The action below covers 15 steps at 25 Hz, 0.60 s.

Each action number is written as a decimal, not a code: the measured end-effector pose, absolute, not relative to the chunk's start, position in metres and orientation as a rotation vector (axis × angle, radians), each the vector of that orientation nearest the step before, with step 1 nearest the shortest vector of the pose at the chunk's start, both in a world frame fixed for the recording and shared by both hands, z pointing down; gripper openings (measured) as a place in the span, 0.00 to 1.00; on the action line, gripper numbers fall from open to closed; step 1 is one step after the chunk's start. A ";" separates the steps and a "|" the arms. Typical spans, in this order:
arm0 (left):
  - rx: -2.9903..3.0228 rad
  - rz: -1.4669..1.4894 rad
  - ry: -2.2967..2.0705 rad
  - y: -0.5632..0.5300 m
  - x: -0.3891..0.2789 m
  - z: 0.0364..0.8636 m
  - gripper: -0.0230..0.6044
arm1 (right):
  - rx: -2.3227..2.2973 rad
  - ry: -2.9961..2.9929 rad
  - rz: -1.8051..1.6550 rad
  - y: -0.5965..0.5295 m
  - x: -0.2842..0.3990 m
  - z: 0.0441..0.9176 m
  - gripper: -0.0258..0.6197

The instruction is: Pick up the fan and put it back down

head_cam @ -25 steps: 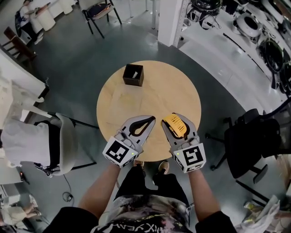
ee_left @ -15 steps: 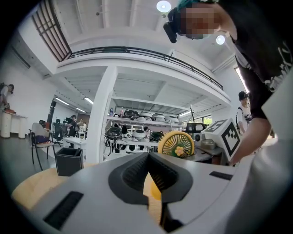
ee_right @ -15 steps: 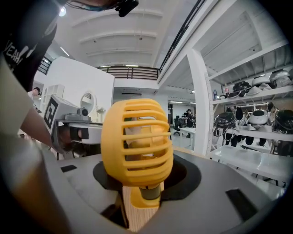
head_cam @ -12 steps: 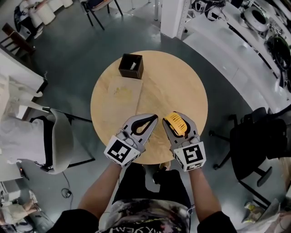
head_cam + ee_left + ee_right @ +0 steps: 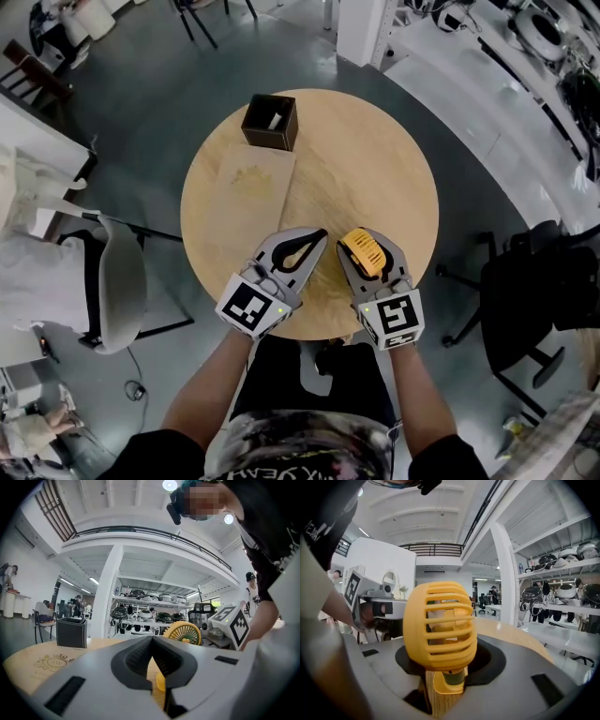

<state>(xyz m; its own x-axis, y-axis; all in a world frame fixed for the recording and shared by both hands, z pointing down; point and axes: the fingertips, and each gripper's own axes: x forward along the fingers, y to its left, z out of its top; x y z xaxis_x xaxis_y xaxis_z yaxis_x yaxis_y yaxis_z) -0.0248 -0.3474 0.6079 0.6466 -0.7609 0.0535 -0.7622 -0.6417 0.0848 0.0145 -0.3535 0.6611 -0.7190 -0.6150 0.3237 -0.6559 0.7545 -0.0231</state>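
Note:
A small yellow fan [image 5: 362,253] with a round slatted cage sits between the fingers of my right gripper [image 5: 369,244], which is shut on it near the front edge of the round wooden table [image 5: 375,150]. In the right gripper view the fan [image 5: 439,625] stands upright, its stem and base low between the jaws with wood grain just beneath; I cannot tell whether it touches the table. My left gripper [image 5: 321,235] hovers beside it on the left, shut, tips together and empty. From the left gripper view the fan [image 5: 183,633] shows to the right.
A black open box [image 5: 270,122] stands at the table's far left edge, with a pale engraved board [image 5: 248,186] lying in front of it. A grey chair [image 5: 117,281] stands left of the table and a black chair [image 5: 534,300] right of it.
Both grippers have sunk toward the tabletop, the right one still carrying the fan. The left gripper stays beside it, jaws unchanged.

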 end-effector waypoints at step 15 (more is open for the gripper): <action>2.755 0.026 -1.279 -0.347 -0.029 0.616 0.06 | 1.036 -2.685 0.281 -0.358 0.017 0.677 0.31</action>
<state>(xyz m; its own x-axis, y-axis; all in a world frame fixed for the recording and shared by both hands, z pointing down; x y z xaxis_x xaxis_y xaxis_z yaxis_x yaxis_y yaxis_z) -0.0286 -0.3472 0.6158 0.6459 -0.7611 0.0594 -0.7629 -0.6407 0.0871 0.0167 -0.3582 0.6766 -0.7161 -0.6311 0.2981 -0.6792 0.7285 -0.0893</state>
